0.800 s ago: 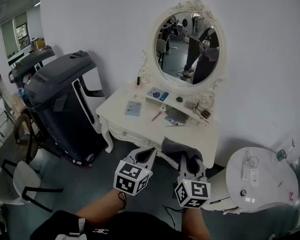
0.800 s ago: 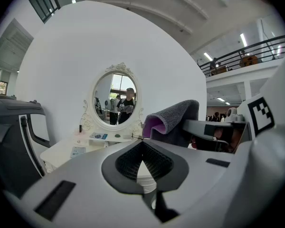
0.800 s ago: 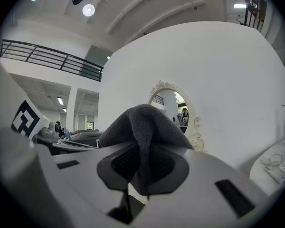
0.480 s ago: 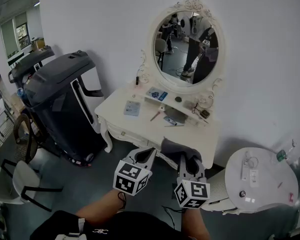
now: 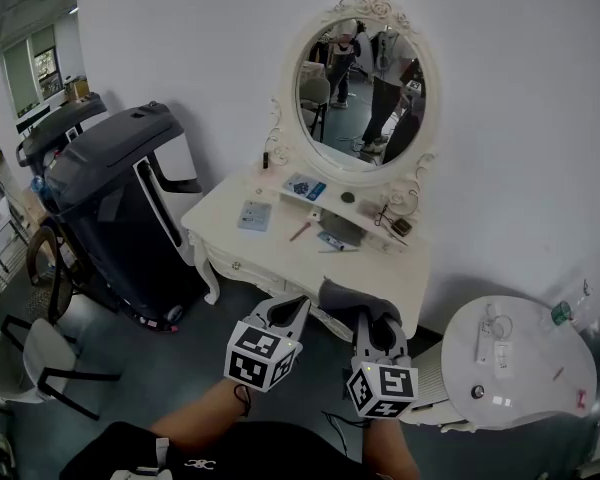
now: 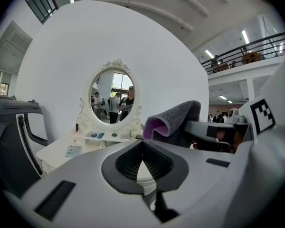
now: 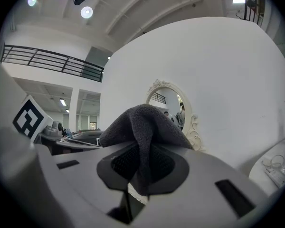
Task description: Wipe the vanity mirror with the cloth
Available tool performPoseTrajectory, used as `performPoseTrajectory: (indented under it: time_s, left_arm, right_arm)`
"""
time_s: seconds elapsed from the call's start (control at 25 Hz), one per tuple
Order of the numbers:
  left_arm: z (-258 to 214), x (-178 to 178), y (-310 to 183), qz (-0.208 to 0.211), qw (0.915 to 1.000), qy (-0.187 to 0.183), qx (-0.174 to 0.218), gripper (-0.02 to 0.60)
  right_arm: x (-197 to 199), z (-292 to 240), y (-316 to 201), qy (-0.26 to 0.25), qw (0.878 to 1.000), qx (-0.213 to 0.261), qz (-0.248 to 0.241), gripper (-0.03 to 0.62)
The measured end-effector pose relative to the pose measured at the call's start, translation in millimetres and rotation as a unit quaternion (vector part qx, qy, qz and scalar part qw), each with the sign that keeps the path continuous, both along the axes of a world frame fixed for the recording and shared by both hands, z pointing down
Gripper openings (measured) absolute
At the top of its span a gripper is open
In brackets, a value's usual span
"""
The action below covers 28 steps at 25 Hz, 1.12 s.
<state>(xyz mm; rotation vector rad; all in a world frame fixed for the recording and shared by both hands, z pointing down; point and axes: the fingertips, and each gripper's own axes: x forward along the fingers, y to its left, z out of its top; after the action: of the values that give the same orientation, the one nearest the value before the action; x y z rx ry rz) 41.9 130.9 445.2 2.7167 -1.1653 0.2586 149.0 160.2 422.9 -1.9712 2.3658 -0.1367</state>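
Pinching one dark grey cloth (image 5: 355, 298) between the closed jaws of the right gripper (image 5: 375, 320), with the fabric draped over the fingertips (image 7: 154, 148) and held well short of the mirror. Keeping the left gripper (image 5: 288, 308) pressed together on nothing, just beside the right one. Counting two grippers, one cloth, one oval vanity mirror (image 5: 360, 93) above one white dressing table (image 5: 280, 253), one round side table (image 5: 540, 368) and one black machine (image 5: 110, 198). Leaving print on the small tabletop items too small to read.
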Motion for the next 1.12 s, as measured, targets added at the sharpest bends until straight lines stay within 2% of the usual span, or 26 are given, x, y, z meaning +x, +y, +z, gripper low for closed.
performPoseTrajectory:
  time_s: [0.32, 0.64, 0.96, 1.12]
  left_arm:
    - [9, 25, 9, -0.004, 1.0000, -0.005, -0.006, -0.002]
    - [12, 37, -8, 0.000, 1.0000, -0.001, -0.007, -0.002]
    - [9, 56, -45, 0.028, 0.9996, 0.010, 0.000, -0.001]
    - [9, 54, -70, 0.031, 0.9994, 0.016, -0.004, -0.002]
  right_arm:
    - [26, 9, 4, 0.001, 1.000, -0.007, -0.007, 0.041]
    - [35, 12, -10, 0.004, 1.000, -0.010, -0.006, 0.041]
    - [49, 13, -38, 0.013, 1.000, -0.013, 0.020, 0.041]
    - [48, 11, -63, 0.007, 1.000, -0.015, 0.023, 0.041]
